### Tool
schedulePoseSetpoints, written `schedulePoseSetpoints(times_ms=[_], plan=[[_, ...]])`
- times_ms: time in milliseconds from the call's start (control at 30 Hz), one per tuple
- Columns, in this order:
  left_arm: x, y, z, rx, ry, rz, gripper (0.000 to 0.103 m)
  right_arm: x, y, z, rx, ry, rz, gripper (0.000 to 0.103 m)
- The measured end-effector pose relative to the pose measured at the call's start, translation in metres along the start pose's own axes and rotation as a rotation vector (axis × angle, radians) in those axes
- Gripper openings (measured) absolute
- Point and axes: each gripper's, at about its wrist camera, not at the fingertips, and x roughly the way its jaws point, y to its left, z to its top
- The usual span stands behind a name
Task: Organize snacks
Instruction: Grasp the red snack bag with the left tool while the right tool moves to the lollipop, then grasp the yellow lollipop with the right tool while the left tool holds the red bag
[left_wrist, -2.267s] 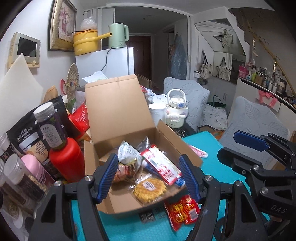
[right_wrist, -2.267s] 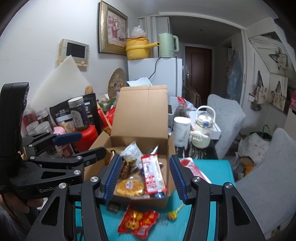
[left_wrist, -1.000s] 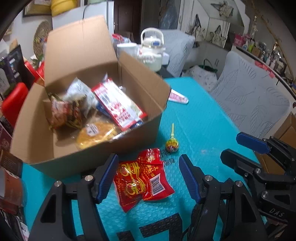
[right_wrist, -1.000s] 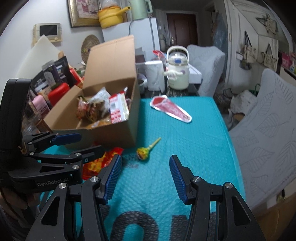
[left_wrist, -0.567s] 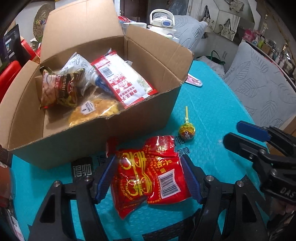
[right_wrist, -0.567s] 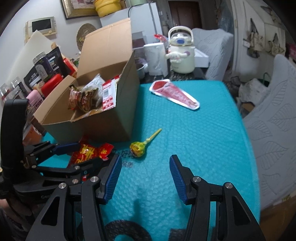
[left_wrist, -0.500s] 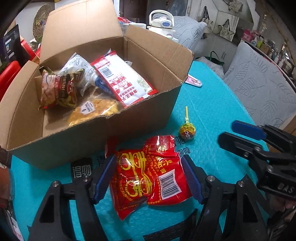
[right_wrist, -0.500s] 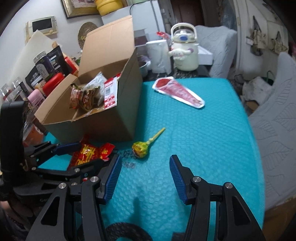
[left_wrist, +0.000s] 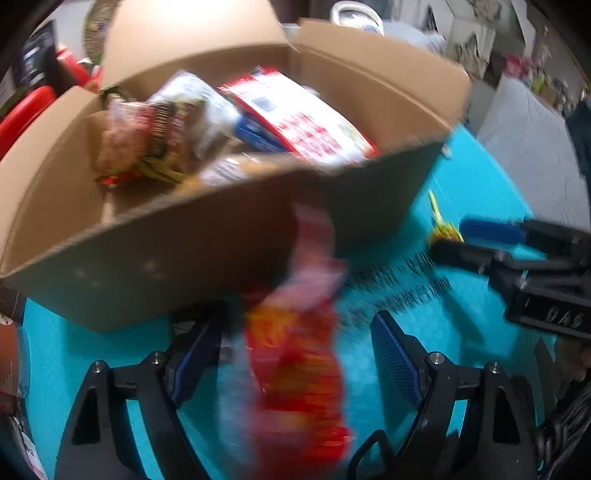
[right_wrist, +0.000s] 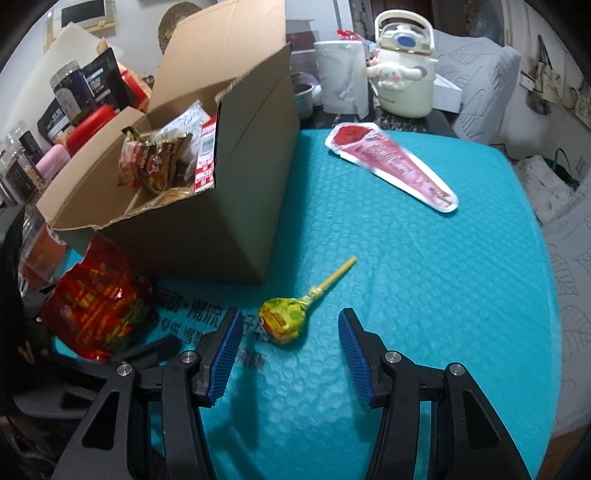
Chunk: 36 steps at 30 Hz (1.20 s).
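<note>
- Left wrist view: the picture is strongly blurred. The left gripper (left_wrist: 295, 350) points down at the teal mat (left_wrist: 476, 199), and its jaws are opening. The red snack bag (left_wrist: 295, 362) is between the two blue pads, with a gap on each side, so the pads do not press on it
- The upper end of the bag reaches up before the front wall of the cardboard box (left_wrist: 207, 258); whether it touches the wall I cannot tell
- The box is open and holds several packets, among them a white packet with red print (left_wrist: 295, 118) and a dark crinkled packet (left_wrist: 147, 136)
- At the right side the right gripper (left_wrist: 454, 236) comes in, and the yellow lollipop (left_wrist: 443, 229) is just at its tips
- Right wrist view: this picture is sharp. The right gripper (right_wrist: 291, 354) is half open and holds nothing. The lollipop (right_wrist: 284, 319) lies flat on the mat (right_wrist: 424, 295), its head between the tips and nearer the left pad, its stick pointing away to the upper right
- The red snack bag (right_wrist: 92, 299) is at the left, just before the box (right_wrist: 229, 206) corner, with the dark body of the left gripper under it
- Farther on the mat lies a pink and white cone-shaped packet (right_wrist: 391, 162), well apart from the lollipop
- Behind the mat stand a cream kettle (right_wrist: 404, 74) and a white cup (right_wrist: 341, 74); left of the box are jars and a red container (right_wrist: 92, 123)
</note>
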Motion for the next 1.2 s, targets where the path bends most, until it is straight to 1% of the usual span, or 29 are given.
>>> schedulePoseSetpoints(times_ms=[67,100,133,167,233,267,300,333,367,400,433,600,800,900,1033,1200], plan=[[0.0,0.006,0.0,0.003,-0.009,0.015,0.084,0.003,0.005,-0.001,-0.025,-0.007,-0.025,0.054],[-0.001,0.009,0.0,-0.002,-0.012,0.003,0.084,0.004,0.008,-0.001,-0.04,-0.006,-0.04,0.054],[-0.002,0.01,-0.001,-0.004,-0.016,-0.004,0.084,0.005,0.009,-0.001,-0.044,-0.01,-0.049,0.051],[-0.003,0.009,-0.002,-0.003,-0.019,-0.003,0.084,0.005,0.01,-0.001,-0.045,-0.013,-0.053,0.046],[-0.005,0.008,-0.004,0.004,-0.027,0.004,0.084,0.005,0.011,-0.002,-0.05,-0.019,-0.063,0.026],[-0.006,0.007,-0.004,0.001,-0.031,0.008,0.08,0.005,0.011,-0.003,-0.053,-0.019,-0.063,0.025],[-0.008,0.008,-0.005,-0.005,-0.037,0.02,0.072,0.004,0.012,-0.004,-0.052,-0.02,-0.058,0.025],[-0.011,0.008,-0.006,0.0,-0.045,0.005,0.061,0.003,0.012,-0.005,-0.051,-0.019,-0.054,0.025],[-0.014,0.007,-0.01,0.007,-0.046,0.003,0.056,0.002,0.013,-0.006,-0.051,-0.02,-0.052,0.025],[-0.016,0.006,-0.011,0.014,-0.047,0.004,0.047,0.001,0.014,-0.008,-0.053,-0.02,-0.052,0.025],[-0.018,0.004,-0.013,0.016,-0.045,-0.005,0.041,0.0,0.016,-0.009,-0.053,-0.02,-0.051,0.025],[-0.027,0.004,-0.017,0.033,-0.052,0.006,0.036,-0.014,0.026,-0.023,-0.045,-0.037,-0.044,0.025],[-0.036,0.013,-0.028,-0.001,-0.037,-0.033,0.036,-0.032,0.04,-0.043,-0.032,-0.055,-0.023,0.025],[-0.043,0.015,-0.039,-0.007,-0.025,-0.06,0.036,-0.042,0.05,-0.056,-0.028,-0.061,0.001,0.025],[-0.051,0.016,-0.053,0.005,-0.023,-0.058,0.036,-0.051,0.064,-0.072,-0.029,-0.055,0.014,0.025],[-0.062,0.014,-0.071,0.026,-0.015,-0.072,0.036,-0.062,0.078,-0.095,-0.018,-0.053,0.018,0.025]])
